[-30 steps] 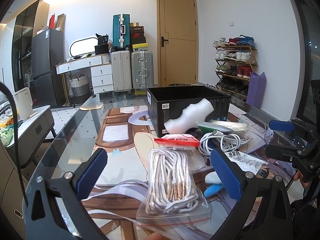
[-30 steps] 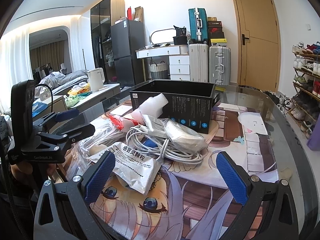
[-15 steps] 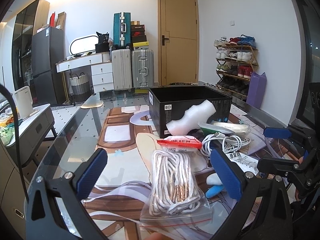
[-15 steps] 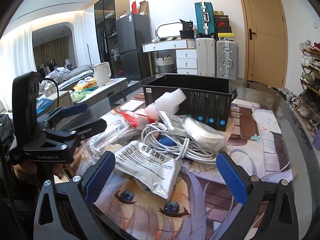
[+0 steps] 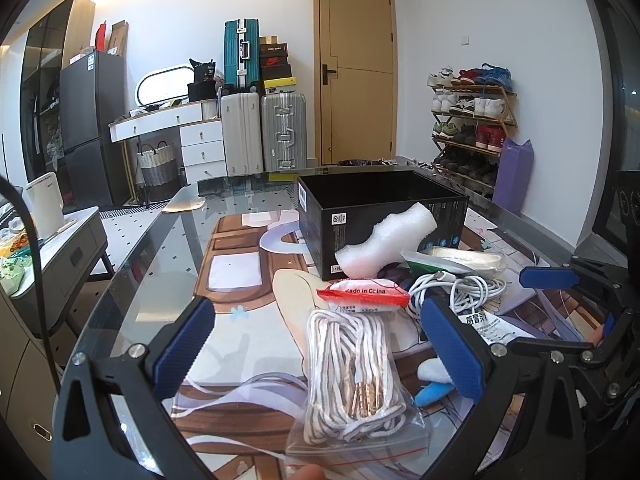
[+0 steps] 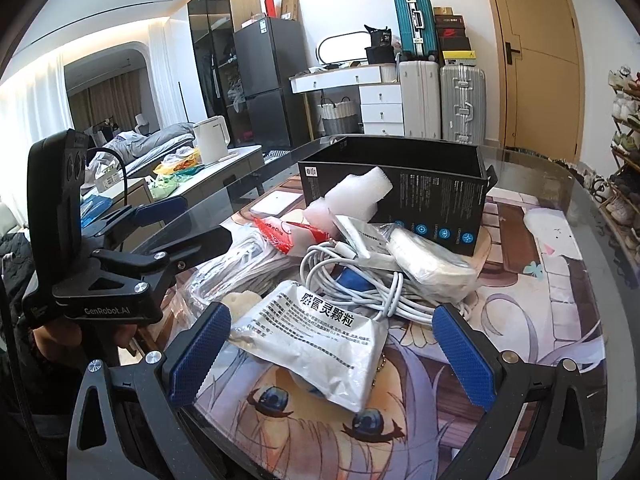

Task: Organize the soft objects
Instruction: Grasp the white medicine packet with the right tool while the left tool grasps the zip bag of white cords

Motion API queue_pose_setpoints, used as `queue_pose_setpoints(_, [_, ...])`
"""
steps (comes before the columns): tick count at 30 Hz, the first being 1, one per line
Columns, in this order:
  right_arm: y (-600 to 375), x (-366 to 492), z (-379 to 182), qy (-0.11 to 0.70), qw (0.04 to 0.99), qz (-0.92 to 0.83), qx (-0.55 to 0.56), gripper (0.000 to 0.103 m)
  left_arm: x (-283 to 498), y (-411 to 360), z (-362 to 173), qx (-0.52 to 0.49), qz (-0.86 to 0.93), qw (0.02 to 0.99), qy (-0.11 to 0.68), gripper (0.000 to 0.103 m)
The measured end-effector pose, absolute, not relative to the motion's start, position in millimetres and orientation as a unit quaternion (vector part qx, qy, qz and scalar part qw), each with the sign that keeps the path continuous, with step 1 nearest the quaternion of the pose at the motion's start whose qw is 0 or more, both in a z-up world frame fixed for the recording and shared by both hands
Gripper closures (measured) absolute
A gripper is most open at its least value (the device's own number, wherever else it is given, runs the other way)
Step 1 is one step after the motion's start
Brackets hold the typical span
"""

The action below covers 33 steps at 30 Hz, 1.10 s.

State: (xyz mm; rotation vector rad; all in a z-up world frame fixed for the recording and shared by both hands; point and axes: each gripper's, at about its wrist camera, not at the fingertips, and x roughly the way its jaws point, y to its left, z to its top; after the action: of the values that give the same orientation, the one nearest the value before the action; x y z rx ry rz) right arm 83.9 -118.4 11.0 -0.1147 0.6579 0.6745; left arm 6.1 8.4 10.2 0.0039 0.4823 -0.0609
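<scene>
On the bench [image 5: 168,264], one black box [image 5: 380,216] stands behind one foam block [image 5: 384,248], one cable coil [image 6: 360,276] and one rope bag [image 5: 352,372]. Both my left claw [image 5: 320,352] and right claw [image 6: 332,352] gape wide, holding nothing.

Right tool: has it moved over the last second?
Yes. In the right wrist view the black box and white sachet slid right and down the frame, so the right tool swung left and closed in, open.

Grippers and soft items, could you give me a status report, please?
Left gripper open, right gripper open. Bagged cord, sachet untouched. Black box empty.
</scene>
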Motion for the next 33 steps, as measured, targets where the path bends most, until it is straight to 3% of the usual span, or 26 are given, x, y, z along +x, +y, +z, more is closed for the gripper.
queue_pose_setpoints(18, [-123,109,-12,0.396,0.858,0.326,-0.021,0.001,11,14,5,0.005,-0.017,0.965,0.261,0.000])
queue_pose_setpoints(33, [-134,104,-16,0.401,0.845,0.354,0.012,0.001,15,12,-7,0.009,-0.016,0.955,0.295,0.000])
